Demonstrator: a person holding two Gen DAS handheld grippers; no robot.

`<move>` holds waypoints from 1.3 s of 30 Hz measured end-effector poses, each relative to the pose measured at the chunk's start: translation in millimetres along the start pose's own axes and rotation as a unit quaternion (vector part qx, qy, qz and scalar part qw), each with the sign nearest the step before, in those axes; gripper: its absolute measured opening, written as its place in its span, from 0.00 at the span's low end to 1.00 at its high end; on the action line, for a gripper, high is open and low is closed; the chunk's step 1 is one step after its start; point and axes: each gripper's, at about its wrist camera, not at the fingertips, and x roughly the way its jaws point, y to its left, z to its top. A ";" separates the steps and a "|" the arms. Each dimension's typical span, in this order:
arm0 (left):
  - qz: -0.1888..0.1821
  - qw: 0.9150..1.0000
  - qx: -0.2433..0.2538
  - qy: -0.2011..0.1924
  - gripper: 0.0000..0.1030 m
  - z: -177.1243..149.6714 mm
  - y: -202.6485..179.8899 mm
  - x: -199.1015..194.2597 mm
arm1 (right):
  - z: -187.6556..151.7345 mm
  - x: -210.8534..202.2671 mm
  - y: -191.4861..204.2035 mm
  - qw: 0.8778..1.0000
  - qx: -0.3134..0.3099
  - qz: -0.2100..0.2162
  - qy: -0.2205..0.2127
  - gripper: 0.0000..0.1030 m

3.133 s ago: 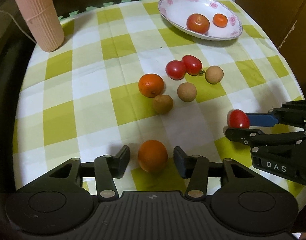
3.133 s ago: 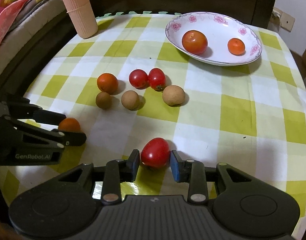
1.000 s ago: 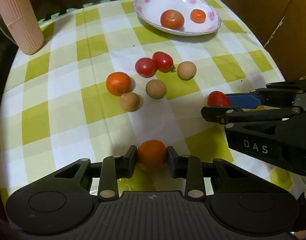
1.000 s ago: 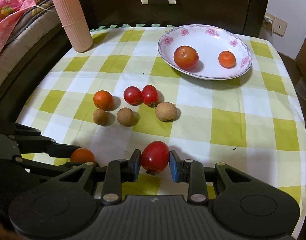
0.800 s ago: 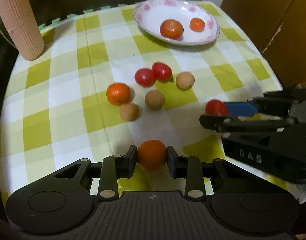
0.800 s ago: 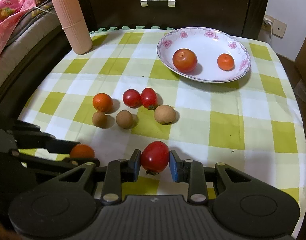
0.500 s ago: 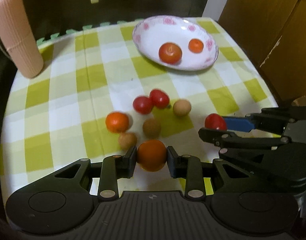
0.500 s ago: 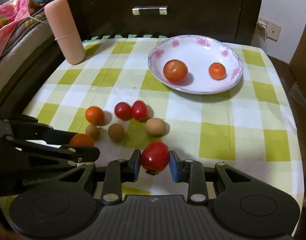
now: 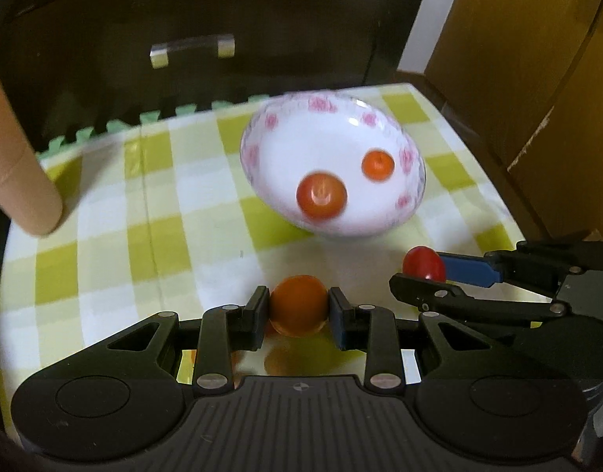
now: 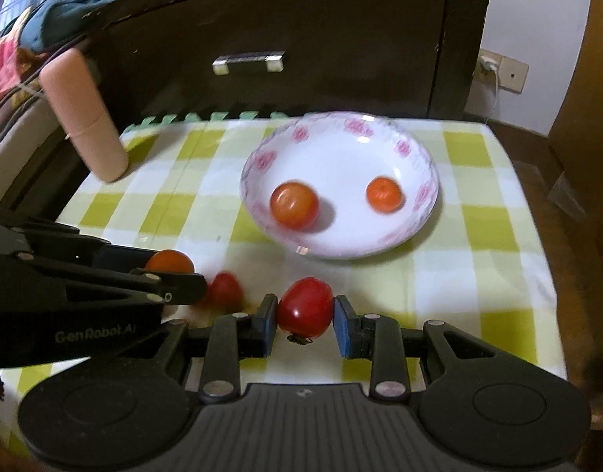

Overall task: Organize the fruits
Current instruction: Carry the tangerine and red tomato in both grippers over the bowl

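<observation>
Covering the table is a yellow-and-white checked cloth; behind it at 12 o'clock stands a dark cabinet with a metal handle, and a ribbed pink cylinder stands at 10 o'clock on the cloth's far corner; a wall socket shows at 2 o'clock.

Your left gripper is clamped on an orange, lifted off the cloth; your right gripper is clamped on a red tomato, also lifted; both sit at 6 o'clock of the flowered white bowl, which holds a large tomato and a small orange.

Compared with half a second ago, the bowl fills far more of each view and the loose fruit on the cloth has dropped almost out of sight beneath your grippers; the grips are unchanged.

Only the right wrist view shows the socket, bedding at 10 o'clock and one loose red tomato on the cloth at 7 o'clock; only the left wrist view shows the brown wooden panels at 2 o'clock.
</observation>
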 end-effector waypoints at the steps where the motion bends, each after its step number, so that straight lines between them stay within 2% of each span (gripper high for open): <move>1: 0.000 1.000 0.001 -0.002 0.38 4.8 -0.2 1.9 | 4.5 1.3 -2.2 1.000 -0.001 -0.002 -0.002 0.29; 15: 0.014 1.000 0.011 -0.019 0.37 71.3 -3.5 48.9 | 60.9 44.0 -44.1 0.999 0.029 -0.017 -0.012 0.29; 25: 0.020 1.000 0.000 -0.011 0.37 85.5 5.4 73.0 | 71.8 69.2 -49.9 0.999 0.024 -0.029 -0.009 0.29; 32: 0.024 1.000 -0.010 -0.011 0.38 89.8 10.5 78.6 | 79.0 72.4 -48.6 0.999 0.024 -0.031 -0.017 0.30; 39: 0.027 0.999 -0.016 -0.016 0.46 89.1 12.0 77.0 | 80.7 71.1 -49.7 0.999 0.027 -0.032 -0.021 0.30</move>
